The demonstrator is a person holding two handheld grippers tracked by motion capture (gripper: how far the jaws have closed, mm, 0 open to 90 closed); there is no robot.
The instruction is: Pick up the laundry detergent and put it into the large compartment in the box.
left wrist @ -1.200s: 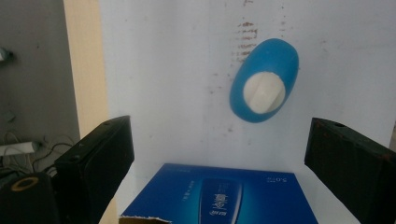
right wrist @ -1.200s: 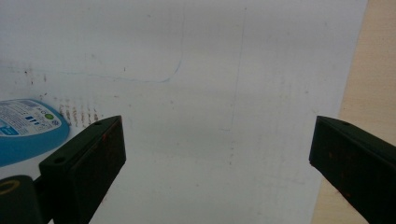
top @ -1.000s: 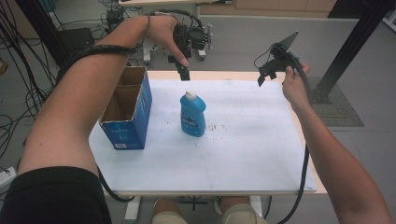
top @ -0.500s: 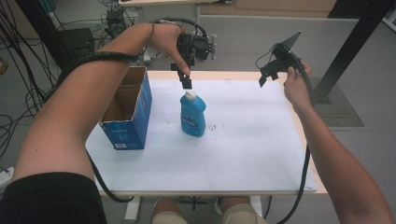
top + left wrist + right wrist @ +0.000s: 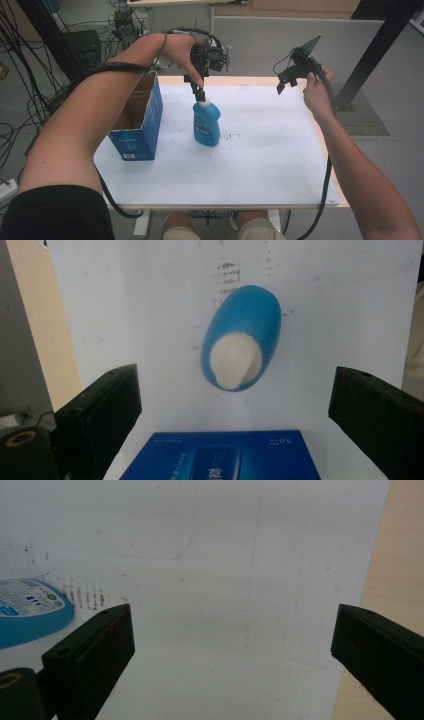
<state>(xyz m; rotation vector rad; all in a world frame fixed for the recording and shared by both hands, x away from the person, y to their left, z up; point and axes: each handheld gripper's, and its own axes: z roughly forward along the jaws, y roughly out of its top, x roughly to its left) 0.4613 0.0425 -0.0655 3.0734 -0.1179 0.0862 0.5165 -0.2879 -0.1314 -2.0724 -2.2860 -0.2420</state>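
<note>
A blue bottle [image 5: 206, 124] with a white cap [image 5: 202, 103] stands upright near the middle of the white table [image 5: 260, 165]. My left gripper [image 5: 199, 93] hangs directly over the cap, pointing down, jaws open. In the left gripper view the bottle [image 5: 243, 340] shows from above, its cap [image 5: 235, 361] between the wide-apart jaws of the left gripper [image 5: 235, 415]. My right gripper [image 5: 290, 81] is held above the table's far right edge, open. In the right gripper view the right gripper [image 5: 232, 655] has bare table between its jaws and the bottle [image 5: 30, 611] lies at the left edge.
An open blue cardboard box [image 5: 137, 122] stands at the table's left, just left of the bottle; its blue side [image 5: 220, 455] shows at the bottom of the left gripper view. Cables and equipment lie on the floor beyond. A black frame post [image 5: 375, 50] rises at the right.
My left gripper has come down and slightly nearer, from above and behind the bottle to right over its cap. The right gripper has barely moved.
</note>
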